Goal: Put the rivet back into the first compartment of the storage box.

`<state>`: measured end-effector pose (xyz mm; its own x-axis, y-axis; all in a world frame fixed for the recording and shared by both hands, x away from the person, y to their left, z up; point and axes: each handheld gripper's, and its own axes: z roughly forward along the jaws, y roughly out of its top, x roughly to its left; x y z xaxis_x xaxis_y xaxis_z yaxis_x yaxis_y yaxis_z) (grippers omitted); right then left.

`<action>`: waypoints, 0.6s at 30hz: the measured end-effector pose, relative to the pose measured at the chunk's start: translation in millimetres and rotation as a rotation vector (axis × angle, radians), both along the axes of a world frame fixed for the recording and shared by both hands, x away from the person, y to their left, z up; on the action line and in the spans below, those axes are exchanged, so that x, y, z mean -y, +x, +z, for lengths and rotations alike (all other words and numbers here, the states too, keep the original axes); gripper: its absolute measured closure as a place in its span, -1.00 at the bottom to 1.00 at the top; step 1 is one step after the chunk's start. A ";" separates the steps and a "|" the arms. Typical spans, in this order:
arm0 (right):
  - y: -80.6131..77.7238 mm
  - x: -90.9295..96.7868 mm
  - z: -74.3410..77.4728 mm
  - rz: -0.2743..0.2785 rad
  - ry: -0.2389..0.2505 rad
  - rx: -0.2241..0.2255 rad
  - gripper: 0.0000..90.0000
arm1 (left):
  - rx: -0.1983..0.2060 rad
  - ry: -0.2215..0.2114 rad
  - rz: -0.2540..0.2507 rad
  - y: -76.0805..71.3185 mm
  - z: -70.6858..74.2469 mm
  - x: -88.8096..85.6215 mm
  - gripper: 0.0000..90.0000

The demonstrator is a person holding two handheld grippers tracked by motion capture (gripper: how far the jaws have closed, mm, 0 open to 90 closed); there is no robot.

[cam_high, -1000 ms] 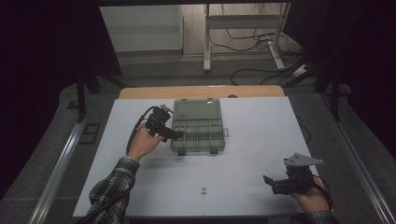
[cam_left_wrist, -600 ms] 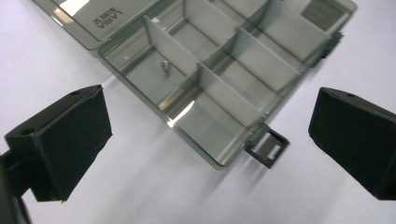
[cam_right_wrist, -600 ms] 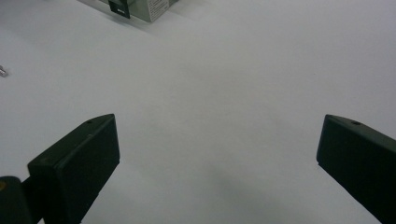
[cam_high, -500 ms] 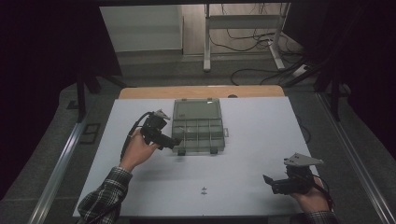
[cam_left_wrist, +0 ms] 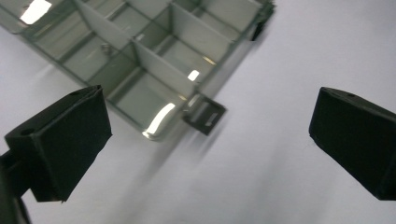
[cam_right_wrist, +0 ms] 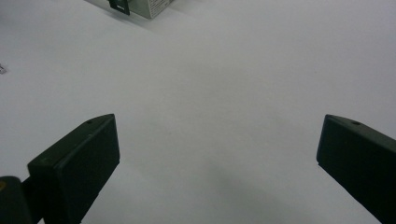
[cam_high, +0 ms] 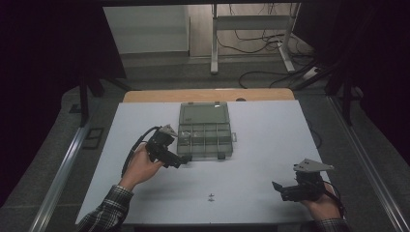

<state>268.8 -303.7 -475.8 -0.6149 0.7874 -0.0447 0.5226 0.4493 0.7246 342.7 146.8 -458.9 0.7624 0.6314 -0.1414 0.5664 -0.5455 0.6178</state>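
High view: white table [cam_high: 251, 145], grey floor; compartment box [cam_high: 205, 129] centre; both jaws wide apart, empty.

We see a white surface [cam_high: 251, 145] with a tan wooden strip along its upper edge. At the frame's centre sits a clear, grey-green compartment box [cam_high: 205, 130] with small black latches. Both the left gripper [cam_high: 180, 161] and the right gripper [cam_high: 278, 187] are black. Lower left, a sleeve [cam_high: 104, 212] shows a dark plaid check.
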 end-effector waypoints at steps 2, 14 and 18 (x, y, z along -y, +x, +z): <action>0.0 -0.3 -0.1 0.001 -0.001 -0.001 -1.00 | 0.001 -0.007 -0.008 -3.3 -0.8 -0.1 -1.00; -0.4 -0.6 -0.4 0.003 -0.004 -0.003 -1.00 | -0.032 -0.037 -0.018 -18.4 -7.7 -1.6 -1.00; -0.7 -0.5 -0.1 0.004 -0.004 -0.002 -1.00 | -0.031 -0.033 -0.025 -22.8 -8.1 2.6 -1.00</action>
<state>268.1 -303.2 -475.8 -0.6184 0.7845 -0.0465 0.5223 0.4545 0.7215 319.9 144.2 -467.1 0.7730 0.6066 -0.1859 0.5720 -0.5394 0.6179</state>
